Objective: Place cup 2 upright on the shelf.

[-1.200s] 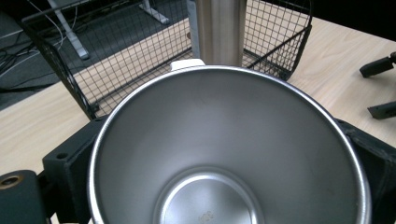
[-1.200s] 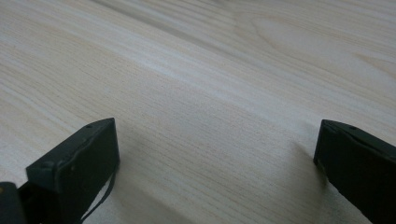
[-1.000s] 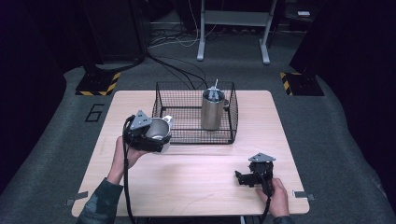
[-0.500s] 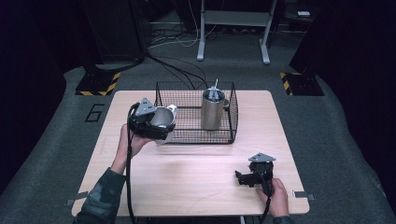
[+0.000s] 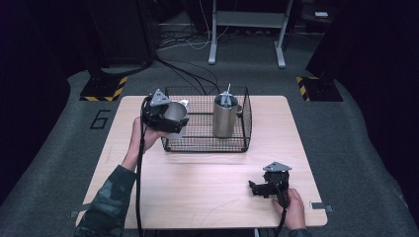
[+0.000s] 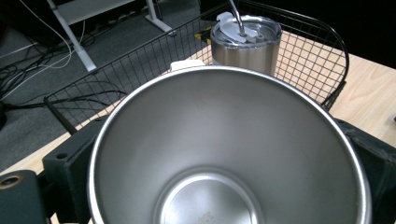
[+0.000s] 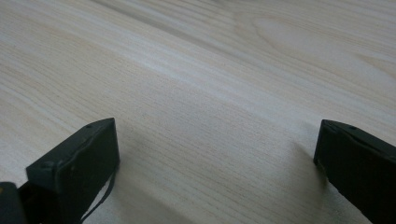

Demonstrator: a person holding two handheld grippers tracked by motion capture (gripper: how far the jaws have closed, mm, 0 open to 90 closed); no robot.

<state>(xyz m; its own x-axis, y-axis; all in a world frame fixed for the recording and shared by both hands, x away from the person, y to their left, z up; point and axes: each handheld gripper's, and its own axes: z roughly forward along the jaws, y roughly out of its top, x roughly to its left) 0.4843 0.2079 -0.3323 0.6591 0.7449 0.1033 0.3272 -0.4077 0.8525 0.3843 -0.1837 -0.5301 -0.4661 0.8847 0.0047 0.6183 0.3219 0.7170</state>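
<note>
Steel gleamed up high: the left claw [image 5: 170, 120] was clamped around an open, lidless stainless-steel cup [image 6: 224, 144], held above the left end of the black wire basket [image 5: 243, 129]. Inside stood a lidded steel tumbler with a straw [image 5: 225, 116]. The right claw [image 5: 258, 187] rested on the pale wooden table [image 7: 201, 93], jaws spread wide.

Two steel cups: one open cup [image 5: 175, 114] [image 6: 229, 149] without lid, one lidded tumbler [image 5: 225, 116] [image 6: 246, 42] with a straw. One wire basket [image 5: 242, 133] [image 6: 322, 56]. One wooden table [image 5: 197, 182] [image 7: 196, 93]. Two handheld grippers: left gripper [image 5: 163, 118], right gripper [image 5: 259, 187]. Two hands, one on each gripper.
</note>
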